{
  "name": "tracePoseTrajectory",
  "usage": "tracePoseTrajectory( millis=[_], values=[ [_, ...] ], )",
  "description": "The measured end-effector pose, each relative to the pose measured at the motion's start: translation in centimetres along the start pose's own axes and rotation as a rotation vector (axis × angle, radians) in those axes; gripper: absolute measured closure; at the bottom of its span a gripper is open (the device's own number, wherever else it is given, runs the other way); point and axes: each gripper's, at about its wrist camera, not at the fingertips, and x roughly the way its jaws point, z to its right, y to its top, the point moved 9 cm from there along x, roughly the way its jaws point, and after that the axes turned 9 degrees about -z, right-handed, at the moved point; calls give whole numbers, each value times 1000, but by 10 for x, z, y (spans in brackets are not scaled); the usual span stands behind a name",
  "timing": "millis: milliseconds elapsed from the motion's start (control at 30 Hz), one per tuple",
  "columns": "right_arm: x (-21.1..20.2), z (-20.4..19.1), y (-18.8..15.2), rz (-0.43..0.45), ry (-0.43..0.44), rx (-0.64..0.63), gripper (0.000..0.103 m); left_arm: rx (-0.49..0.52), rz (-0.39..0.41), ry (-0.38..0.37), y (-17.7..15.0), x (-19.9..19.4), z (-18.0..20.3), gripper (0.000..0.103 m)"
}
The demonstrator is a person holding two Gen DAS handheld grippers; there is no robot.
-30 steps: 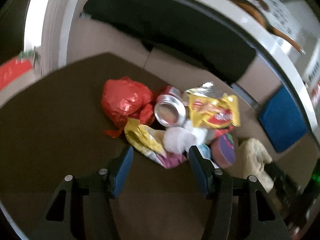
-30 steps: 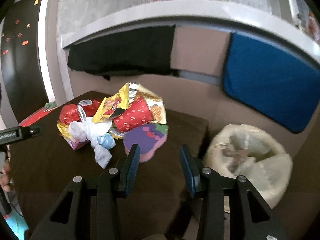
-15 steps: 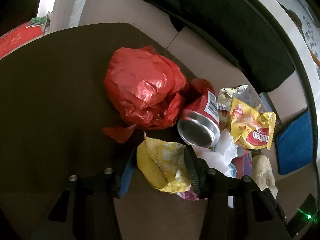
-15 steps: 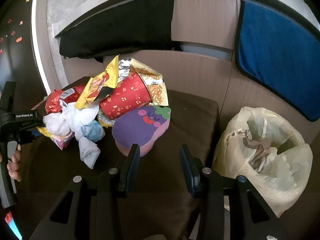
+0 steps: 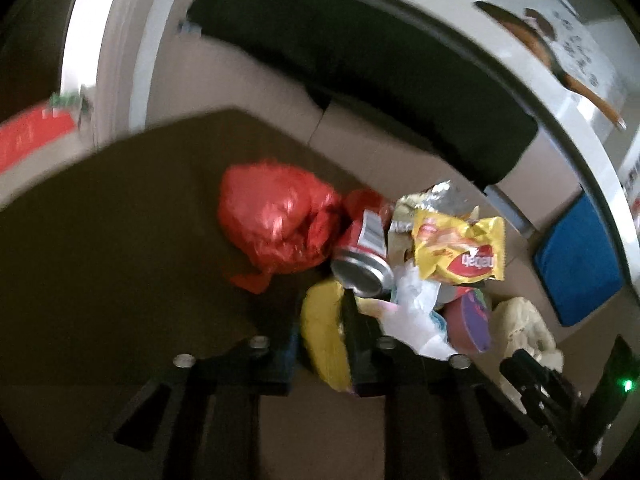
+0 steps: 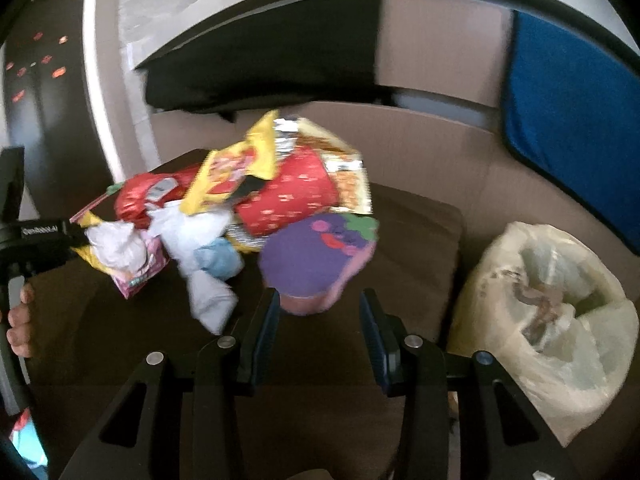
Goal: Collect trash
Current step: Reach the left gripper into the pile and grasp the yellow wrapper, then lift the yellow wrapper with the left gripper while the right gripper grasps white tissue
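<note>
A pile of trash lies on the dark brown table. The left gripper is closing its jaws on a yellow wrapper at the near edge of the pile — the wrapper is squeezed between the two fingers, and the picture is blurred there. Just behind the wrapper a red can lies on its side, with its silver end toward the camera. A crumpled red bag touches the can on its left, and a yellow snack packet is on its right, over some white tissue.

The right gripper hangs with its jaws apart and nothing in them. Just in front of it is a purple sponge, and a red paper cup lies behind the sponge. A pale plastic bag stands open beside the table, to the right.
</note>
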Motion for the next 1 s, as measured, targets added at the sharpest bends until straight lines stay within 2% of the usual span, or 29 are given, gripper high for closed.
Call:
tracePoseTrajectory(
  millis=[133,167,267,467,533,700,767,1000],
  values=[
    [1,-23,4,-4,51,-30,64,151,101,108,9,-25,6,87],
    [1,-27,4,-2,54,-37,64,164,111,99,11,-28,7,87],
    [-1,-39,5,-5,70,-55,64,127,106,1,12,-30,2,88],
    [-6,-69,-6,-38,134,-127,64,-7,140,-69,19,-35,-18,88],
    [-8,-83,-11,-55,172,-163,64,-18,166,-44,23,-42,-23,88],
    [-14,-126,-24,-98,324,-248,64,18,243,99,28,-69,-32,88],
    [-13,-143,-28,-100,352,-275,64,35,251,127,27,-75,-33,88],
    [6,-181,-40,-171,413,-318,64,41,268,141,22,-92,-36,88]
  ],
)
